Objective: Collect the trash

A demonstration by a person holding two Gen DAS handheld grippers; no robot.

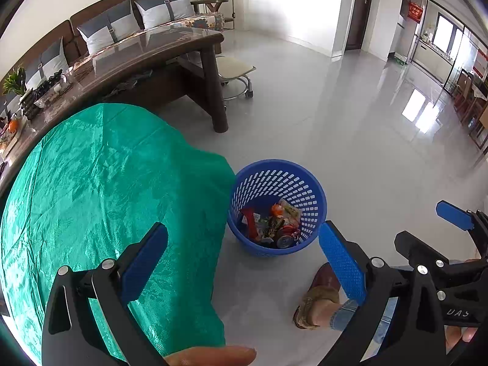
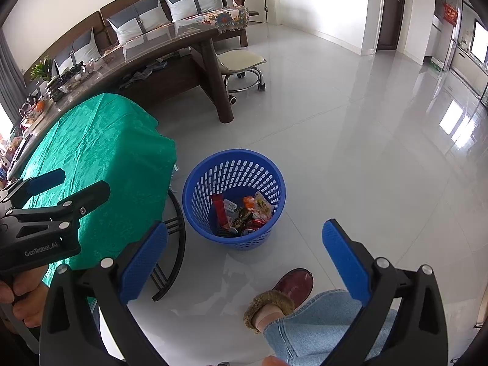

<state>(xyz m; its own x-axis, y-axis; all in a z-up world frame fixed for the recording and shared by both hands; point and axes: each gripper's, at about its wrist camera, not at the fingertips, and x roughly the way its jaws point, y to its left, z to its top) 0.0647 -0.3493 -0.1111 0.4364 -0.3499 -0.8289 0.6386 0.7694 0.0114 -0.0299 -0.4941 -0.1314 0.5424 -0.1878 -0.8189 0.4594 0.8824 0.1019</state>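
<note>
Both the left gripper [image 1: 244,268] and right gripper [image 2: 247,262] gape wide, holding nothing. The blue basket [image 2: 195,183] of trash [image 2: 244,210] stands on the floor beside the green-clothed table's [image 2: 100,152] corner.

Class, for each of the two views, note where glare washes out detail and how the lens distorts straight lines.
Left wrist view: the doorway is blown out white, window glare streaks the floor, and the long table bows into an arc. Right wrist view: glare patches on the floor, dark vignette corners, the same table curved.
</note>
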